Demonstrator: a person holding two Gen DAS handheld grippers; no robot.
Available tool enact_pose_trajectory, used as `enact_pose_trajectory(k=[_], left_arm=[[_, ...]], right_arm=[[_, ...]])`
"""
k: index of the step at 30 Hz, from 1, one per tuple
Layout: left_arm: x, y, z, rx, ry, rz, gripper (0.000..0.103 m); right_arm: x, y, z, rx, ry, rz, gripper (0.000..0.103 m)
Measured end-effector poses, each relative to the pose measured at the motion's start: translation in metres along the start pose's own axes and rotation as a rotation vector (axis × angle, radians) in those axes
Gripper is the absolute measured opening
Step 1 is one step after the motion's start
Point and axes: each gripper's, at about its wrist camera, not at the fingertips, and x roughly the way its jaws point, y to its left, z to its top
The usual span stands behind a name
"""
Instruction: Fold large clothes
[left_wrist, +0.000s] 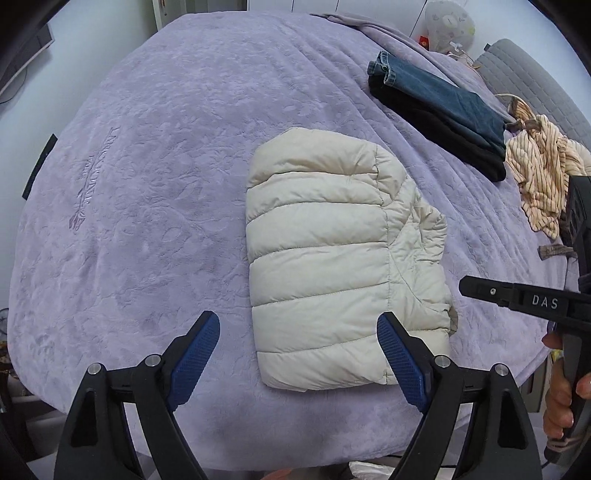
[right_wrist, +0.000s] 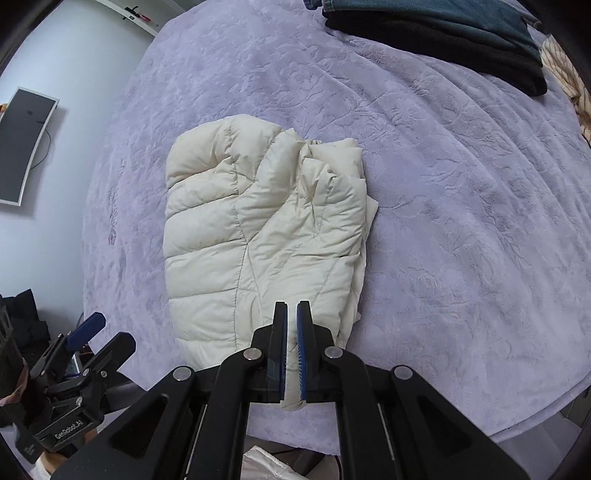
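A cream quilted puffer jacket (left_wrist: 332, 254) lies folded into a compact block on the lilac bedspread (left_wrist: 147, 177). It also shows in the right wrist view (right_wrist: 258, 218). My left gripper (left_wrist: 297, 326) is open and empty, hovering above the jacket's near edge, its blue pads wide apart. My right gripper (right_wrist: 291, 314) is shut, its jaws nearly touching with nothing visibly between them, above the jacket's near right corner. Seen from the left wrist view, the right gripper (left_wrist: 469, 286) reaches in from the right.
Folded dark jeans on a black garment (left_wrist: 443, 110) lie at the back right of the bed. A crumpled striped cream garment (left_wrist: 543, 170) lies to their right. A grey headboard (left_wrist: 532, 77) is at the far right. A monitor (right_wrist: 26, 144) hangs on the left wall.
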Motion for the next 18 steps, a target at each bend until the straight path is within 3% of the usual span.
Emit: enact_pose_trajectory(k=[2, 3, 4, 5, 6, 10, 18], left_arm=[[-0.002, 0.000, 0.001, -0.006, 0.010, 0.007, 0.103], [-0.004, 0.000, 0.001, -0.010, 0.004, 0.014, 0.103], [-0.006, 0.000, 0.001, -0.011, 0.001, 0.020, 0.103], [-0.008, 0.001, 0.001, -0.011, -0.004, 0.031, 0.103], [-0.009, 0.001, 0.002, -0.009, -0.008, 0.048, 0.103], [-0.016, 0.002, 0.003, 0.006, -0.033, 0.113, 0.103], [-0.029, 0.009, 0.005, -0.036, -0.028, 0.092, 0.103]], right_arm=[[-0.003, 0.004, -0.006, -0.004, -0.007, -0.022, 0.010], [-0.004, 0.006, -0.006, -0.006, -0.014, -0.032, 0.032], [-0.006, 0.006, -0.006, -0.008, -0.024, -0.040, 0.076], [-0.010, 0.007, -0.008, -0.010, -0.042, -0.040, 0.092], [-0.015, 0.011, -0.010, -0.016, -0.065, -0.046, 0.097], [-0.025, 0.021, -0.013, -0.035, -0.100, -0.073, 0.097], [-0.047, 0.038, -0.025, -0.058, -0.207, -0.157, 0.103]])
